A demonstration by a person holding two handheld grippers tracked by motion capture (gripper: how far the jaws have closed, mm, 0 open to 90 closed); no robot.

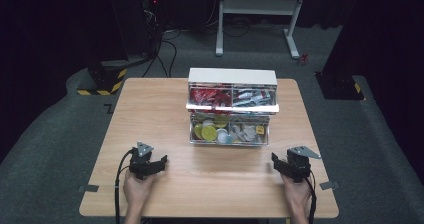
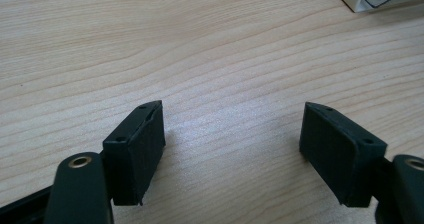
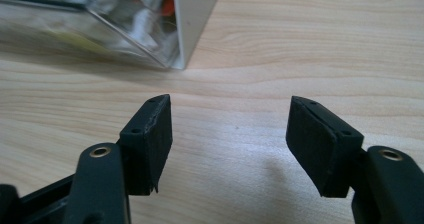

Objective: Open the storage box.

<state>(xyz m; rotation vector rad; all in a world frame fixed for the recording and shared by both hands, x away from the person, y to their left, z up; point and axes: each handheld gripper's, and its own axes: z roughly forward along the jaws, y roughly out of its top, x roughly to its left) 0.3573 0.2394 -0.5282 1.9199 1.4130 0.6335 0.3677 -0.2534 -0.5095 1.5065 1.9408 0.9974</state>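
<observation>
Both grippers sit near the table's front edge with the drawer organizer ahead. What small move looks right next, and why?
Probably reach the right gripper forward toward the drawer organizer. Both it and the left gripper rest low over the wooden table with jaws apart and nothing between them. In the right gripper view the organizer's clear corner lies just ahead, so that hand seems nearer to it.

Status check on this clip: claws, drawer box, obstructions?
Left claw open, empty. Right claw open, empty. Drawer box untouched mid-table. Nothing between.
</observation>
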